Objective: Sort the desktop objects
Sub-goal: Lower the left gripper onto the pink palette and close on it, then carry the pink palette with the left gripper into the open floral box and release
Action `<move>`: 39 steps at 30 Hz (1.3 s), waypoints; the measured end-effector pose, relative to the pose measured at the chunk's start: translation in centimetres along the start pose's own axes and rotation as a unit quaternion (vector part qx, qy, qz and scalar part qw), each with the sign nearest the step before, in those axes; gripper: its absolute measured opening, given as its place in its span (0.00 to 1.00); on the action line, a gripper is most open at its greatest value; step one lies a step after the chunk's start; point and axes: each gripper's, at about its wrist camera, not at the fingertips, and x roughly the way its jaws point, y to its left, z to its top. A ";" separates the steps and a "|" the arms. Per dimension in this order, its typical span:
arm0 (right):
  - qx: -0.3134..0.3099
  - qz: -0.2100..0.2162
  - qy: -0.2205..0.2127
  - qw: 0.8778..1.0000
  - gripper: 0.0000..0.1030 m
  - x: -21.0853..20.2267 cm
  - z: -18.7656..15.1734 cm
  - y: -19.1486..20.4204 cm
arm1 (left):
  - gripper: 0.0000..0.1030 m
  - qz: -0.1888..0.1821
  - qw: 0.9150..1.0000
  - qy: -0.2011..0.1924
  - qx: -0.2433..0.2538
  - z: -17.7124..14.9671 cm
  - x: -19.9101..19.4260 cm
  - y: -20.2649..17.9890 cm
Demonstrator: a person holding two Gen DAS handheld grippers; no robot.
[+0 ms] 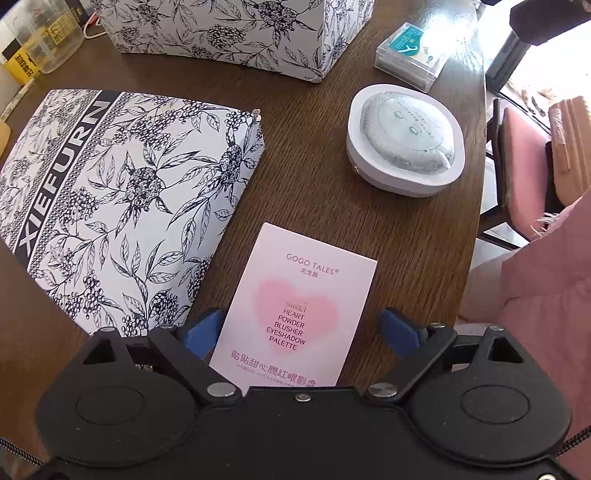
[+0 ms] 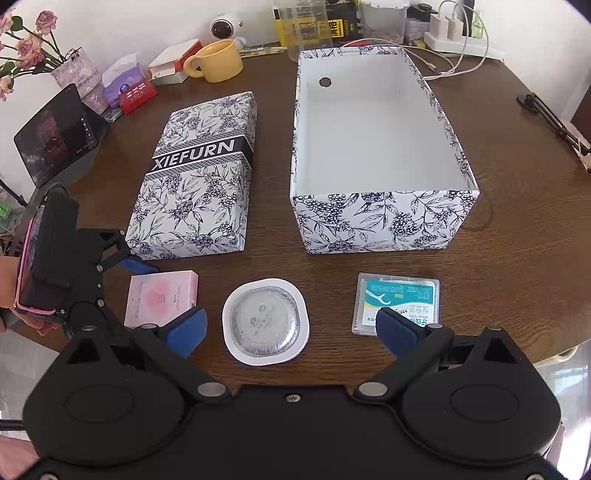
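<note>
A pink eyeshadow palette box [image 1: 295, 306] [image 2: 160, 299] lies flat on the brown table, between the blue fingers of my open left gripper [image 1: 301, 328] [image 2: 133, 282]; the pads stand clear of its edges. To its right sit a white rounded case with a silvery disc [image 1: 404, 138] [image 2: 265, 321] and a clear floss pick box [image 1: 412, 55] [image 2: 397, 301]. My right gripper [image 2: 291, 326] hovers open above the white case. The open floral box [image 2: 373, 218] stands empty behind them. Its floral lid [image 2: 199, 177] [image 1: 122, 199] lies to its left.
Along the back edge stand a yellow mug [image 2: 218, 61], tissue pack [image 2: 129, 86], dried flowers [image 2: 33, 48], a small camera [image 2: 223, 27], bottles and a power strip with cables [image 2: 454, 35]. A dark tablet [image 2: 55, 136] leans at the left. A pink chair [image 1: 524, 166] stands beyond the table edge.
</note>
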 end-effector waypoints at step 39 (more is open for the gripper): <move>0.052 0.022 -0.050 0.997 0.97 -3.5 1.1 -3.6 | 0.66 0.013 0.987 -0.157 -0.039 9.2 -14.7 3.6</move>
